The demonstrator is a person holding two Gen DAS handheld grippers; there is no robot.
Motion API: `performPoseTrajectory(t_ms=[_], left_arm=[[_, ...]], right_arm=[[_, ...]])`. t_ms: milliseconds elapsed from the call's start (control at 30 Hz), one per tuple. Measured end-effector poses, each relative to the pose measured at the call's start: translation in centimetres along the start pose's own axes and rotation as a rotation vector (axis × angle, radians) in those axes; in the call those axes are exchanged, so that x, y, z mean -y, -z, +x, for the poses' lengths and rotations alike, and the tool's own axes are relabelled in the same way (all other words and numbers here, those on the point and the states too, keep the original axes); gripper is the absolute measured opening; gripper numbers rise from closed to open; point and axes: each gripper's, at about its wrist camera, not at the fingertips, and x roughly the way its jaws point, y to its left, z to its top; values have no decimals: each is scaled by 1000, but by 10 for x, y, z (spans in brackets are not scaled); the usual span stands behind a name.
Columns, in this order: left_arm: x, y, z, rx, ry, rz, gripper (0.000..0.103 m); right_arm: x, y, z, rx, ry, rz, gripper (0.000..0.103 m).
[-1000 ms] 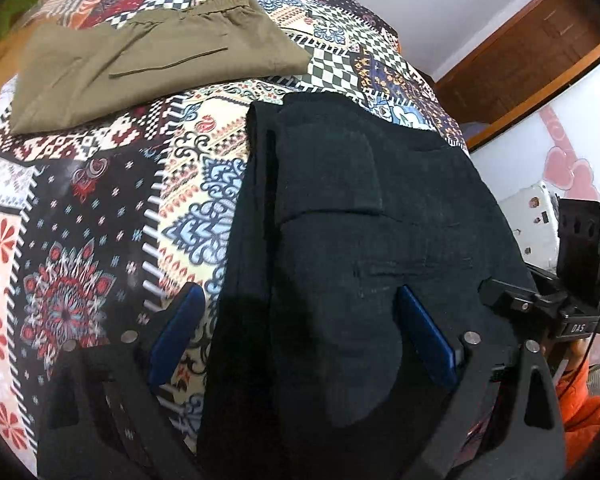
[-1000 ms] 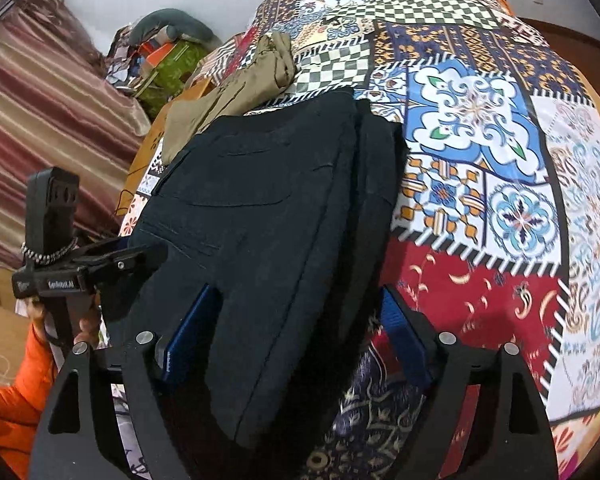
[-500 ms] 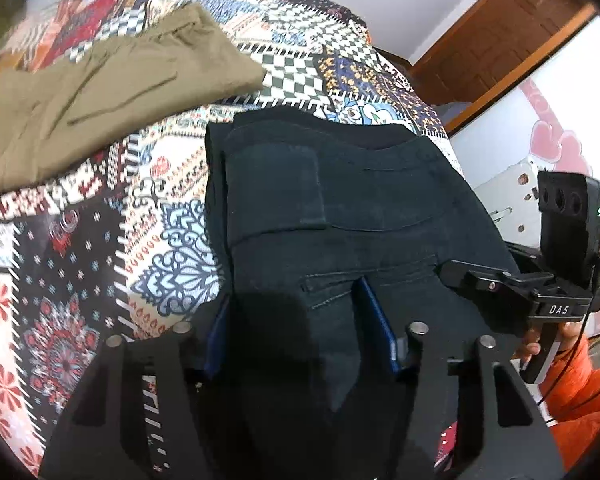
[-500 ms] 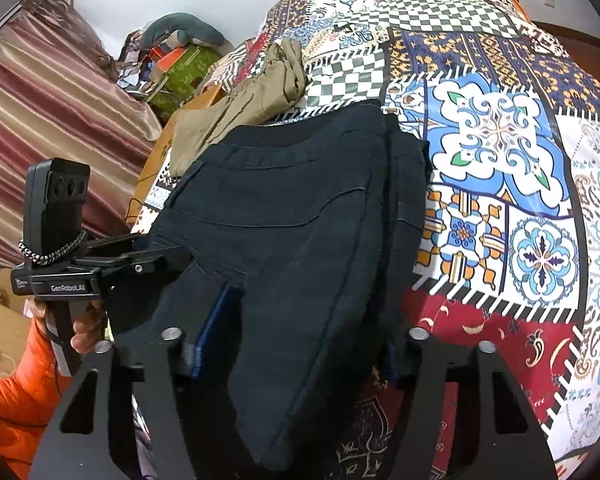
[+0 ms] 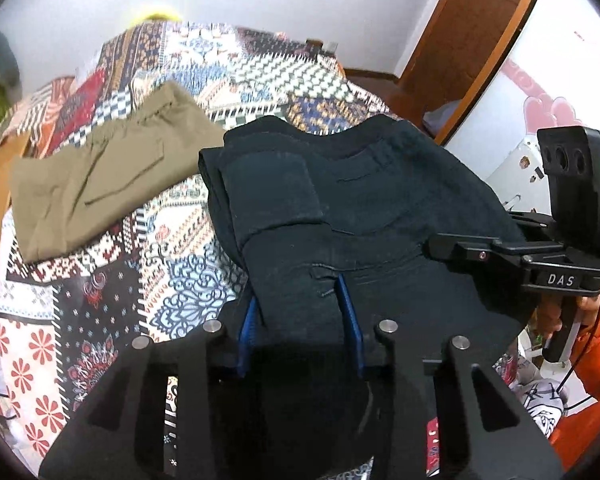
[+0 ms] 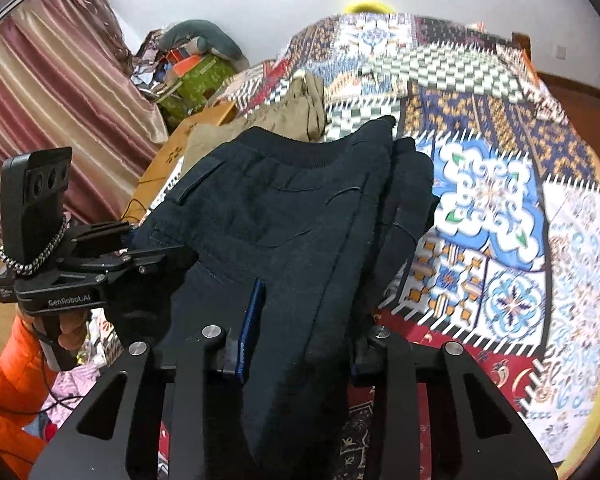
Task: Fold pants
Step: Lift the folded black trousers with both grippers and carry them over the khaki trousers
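Now both tongs are narrowing on the black pants [image 5: 364, 208], which are lying folded on the patchwork bedspread [image 5: 112, 272] of the bed. The left tongs [image 5: 300, 320] are closing, their blue pads [image 5: 350, 320] pinching a bunched ridge of the near edge of the dark cloth. The right tongs [image 6: 300, 320] are closing too, gripping a thick fold of the same near edge; only the left blue pad [image 6: 252, 320] is showing, the other being hidden by fabric. Beyond the black pair, olive pants [image 5: 100, 176] are lying folded, just beside it.
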Motion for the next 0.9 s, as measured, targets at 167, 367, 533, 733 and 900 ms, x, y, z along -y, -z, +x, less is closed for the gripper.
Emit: performPoseTrajectory(t_ms=[167,367,533,733,900], left_arm=[[0,-11,-24,79,4,-6,37],[-8,-24,-50,168,-19,-12,36],[-24,-35,-67,222,-51,-28,36],[-55,-47,-86,286,-96,-56,36],[-90,-62,-95,320,-138,-77,36]], right_arm=[[-10,-12,-15,58,10,-40,30],[-25,-31,-26,153,25,-100,30],[-41,-53,-22,191,19,-163,30],[-61,-86,-6,215,-1,-231,30],[-80,-114,17,225,-14,-276,30]])
